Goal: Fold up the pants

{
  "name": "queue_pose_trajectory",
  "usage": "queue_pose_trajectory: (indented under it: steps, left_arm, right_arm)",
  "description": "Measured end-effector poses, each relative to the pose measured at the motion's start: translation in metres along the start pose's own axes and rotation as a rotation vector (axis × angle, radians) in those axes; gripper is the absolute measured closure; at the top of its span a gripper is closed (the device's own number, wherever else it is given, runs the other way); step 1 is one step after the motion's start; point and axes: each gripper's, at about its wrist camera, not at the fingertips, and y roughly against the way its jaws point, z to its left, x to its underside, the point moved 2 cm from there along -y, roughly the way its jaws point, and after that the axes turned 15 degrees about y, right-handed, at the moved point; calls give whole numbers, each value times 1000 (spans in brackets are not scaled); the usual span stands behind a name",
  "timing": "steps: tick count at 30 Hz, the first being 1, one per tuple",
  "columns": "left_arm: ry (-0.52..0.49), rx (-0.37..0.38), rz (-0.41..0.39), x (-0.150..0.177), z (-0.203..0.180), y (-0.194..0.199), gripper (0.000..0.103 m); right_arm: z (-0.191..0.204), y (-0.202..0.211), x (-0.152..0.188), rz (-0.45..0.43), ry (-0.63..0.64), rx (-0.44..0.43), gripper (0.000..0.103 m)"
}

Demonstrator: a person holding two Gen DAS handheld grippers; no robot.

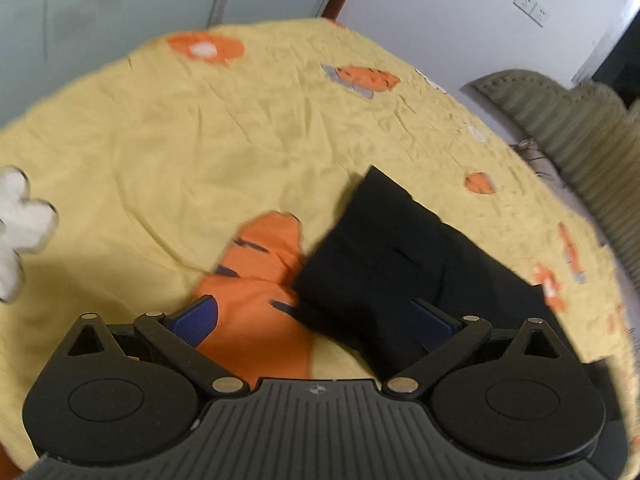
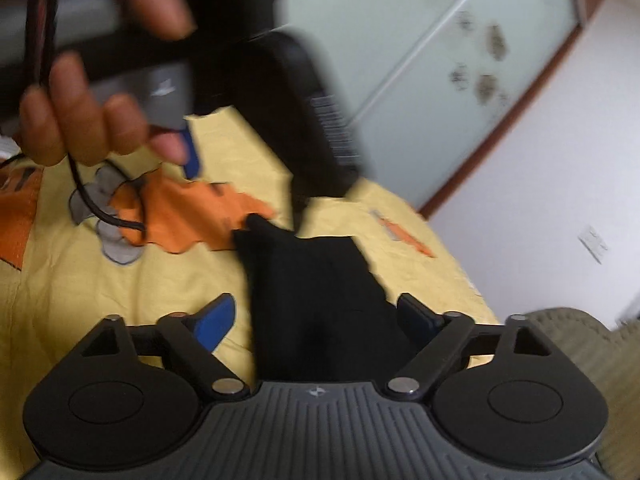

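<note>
The black pants (image 1: 384,256) lie folded into a compact bundle on the yellow bedsheet (image 1: 168,152). My left gripper (image 1: 314,318) is open just above the sheet, its right blue pad over the bundle's near edge. In the right wrist view the pants (image 2: 312,296) lie between my right gripper's (image 2: 316,318) open fingers, which hold nothing. The other gripper (image 2: 280,100), held in a hand (image 2: 92,120), hovers above the bundle's far end, blurred.
The sheet has orange tiger prints (image 1: 260,280) and white flower shapes (image 1: 20,224). A green ribbed cushion (image 1: 568,128) lies off the bed's right side. A frosted sliding door (image 2: 460,60) and a white wall with a socket (image 1: 532,6) stand behind. A black cable (image 2: 100,208) hangs from the hand.
</note>
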Motion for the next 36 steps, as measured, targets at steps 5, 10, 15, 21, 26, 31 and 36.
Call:
queue_pose_trajectory:
  steps: [5,10,15,21,26,31,36]
  left_arm:
    - [-39,-23,13,7,-13,-17,10]
    - [-304,-64,-201,37,-55,9,5]
    - [-503,17,-175,81,-115,-3,4]
    - [-678,107,-131,149,-179,-29,4]
    - [-847,75,-157,204,-207,-54,4]
    - [-969,86,-120,242,-204,-62,4]
    - [-985,95,-114,242,-204,-54,4]
  right_arm:
    - [-2,-10,13,69,-109,-86,29]
    - [-53,48,62,49,-433,-58,28]
    - [-96,116,169,237,-778,261,28]
    - [-115,227,309,380,-1243,588,28]
    - [-96,310,398,417,-1551,818,27]
    - [-67,360,448,284,-1821,893,28]
    - [-65,367,463,241,-1869,970,28]
